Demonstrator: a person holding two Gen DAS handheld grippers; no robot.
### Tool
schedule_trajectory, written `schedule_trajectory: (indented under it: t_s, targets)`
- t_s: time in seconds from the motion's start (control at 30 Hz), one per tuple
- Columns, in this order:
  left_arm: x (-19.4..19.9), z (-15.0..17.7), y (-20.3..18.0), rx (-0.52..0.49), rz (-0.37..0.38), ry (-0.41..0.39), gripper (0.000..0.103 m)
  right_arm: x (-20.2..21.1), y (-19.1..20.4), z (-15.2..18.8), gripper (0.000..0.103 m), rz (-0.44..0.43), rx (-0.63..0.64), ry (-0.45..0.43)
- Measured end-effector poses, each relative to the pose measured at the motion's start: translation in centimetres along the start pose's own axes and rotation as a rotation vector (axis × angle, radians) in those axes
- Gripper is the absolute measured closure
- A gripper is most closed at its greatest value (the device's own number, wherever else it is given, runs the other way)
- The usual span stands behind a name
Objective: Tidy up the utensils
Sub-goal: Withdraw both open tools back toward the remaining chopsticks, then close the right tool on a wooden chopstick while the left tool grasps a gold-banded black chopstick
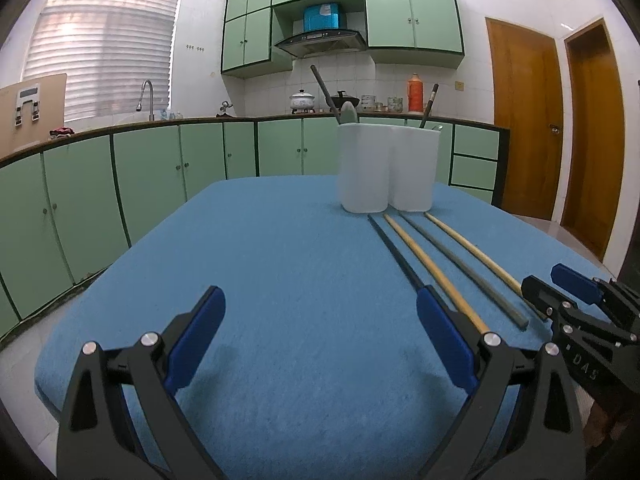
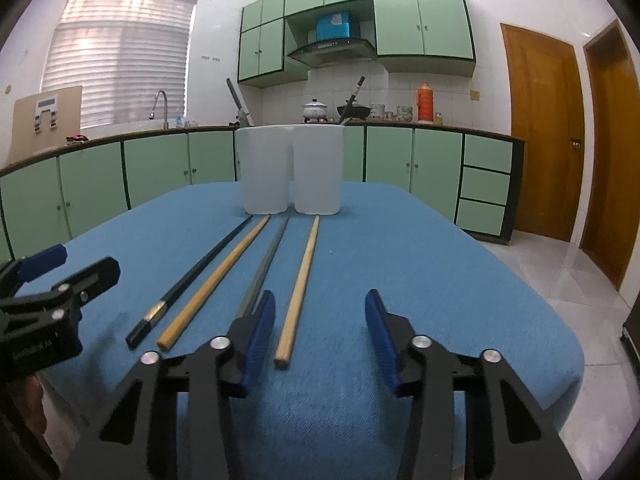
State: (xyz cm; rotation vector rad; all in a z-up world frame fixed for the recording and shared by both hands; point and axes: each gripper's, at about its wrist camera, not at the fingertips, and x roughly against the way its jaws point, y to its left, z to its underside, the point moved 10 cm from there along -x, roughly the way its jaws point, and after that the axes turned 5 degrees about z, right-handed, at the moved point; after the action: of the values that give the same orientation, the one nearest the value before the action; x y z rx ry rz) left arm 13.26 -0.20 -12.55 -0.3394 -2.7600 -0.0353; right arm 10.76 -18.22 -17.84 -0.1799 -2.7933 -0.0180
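- Chopsticks: the pale one (image 2: 298, 292) lies between the right claw (image 2: 320, 334)'s spread, untouching fingers.
- The left claw (image 1: 320, 336) is spread over bare blue counter (image 1: 280, 280), other chopsticks to its right.
- Beyond both stands the white holder (image 2: 290, 170).

Bright window (image 1: 100, 48) backlight; sharp; fisheye-bent edges.

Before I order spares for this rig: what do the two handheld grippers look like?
Both match. The left gripper and right gripper have black plastic linkage arms joined by round silver pins, and their fingers carry flat blue pads. Raised lettering marks each black body, too blurred to read. No cables show.
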Motion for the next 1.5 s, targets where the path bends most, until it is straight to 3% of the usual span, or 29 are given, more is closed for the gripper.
schedule_trajectory:
  t_s: [0.13, 0.4, 0.57, 1.07, 1.17, 1.33, 1.5]
  targets:
    - [0.1, 0.2, -0.3, -0.001, 0.006, -0.003, 0.009, -0.1, 0.3, 0.1, 0.071, 0.003, 0.003, -0.001]
    - [0.5, 0.3, -0.8, 0.006, 0.016, -0.006, 0.009, 0.3, 0.7, 0.6, 0.082, 0.012, 0.005, -0.02]
    - [0.5, 0.5, -1.2, 0.01, 0.021, -0.004, 0.009, 0.4, 1.3, 0.7, 0.095, 0.006, 0.017, -0.027]
    - [0.4, 1.9, -4.0, 0.009, 0.074, 0.025, 0.01, 0.5, -0.8, 0.8, 0.096, 0.054, -0.015, -0.016]
    - [-0.1, 2.3, -4.5, -0.001, 0.071, 0.039, 0.023, 0.6, -0.9, 0.7, 0.096, 0.053, -0.014, -0.018]
    - [-0.6, 2.7, -4.6, 0.009, 0.067, 0.05, 0.03, 0.6, -0.9, 0.8, 0.096, 0.053, -0.016, -0.017]
    - [-0.8, 2.7, -5.1, -0.002, 0.077, 0.069, 0.05, 0.8, -1.0, 0.7, 0.096, 0.05, -0.019, -0.017]
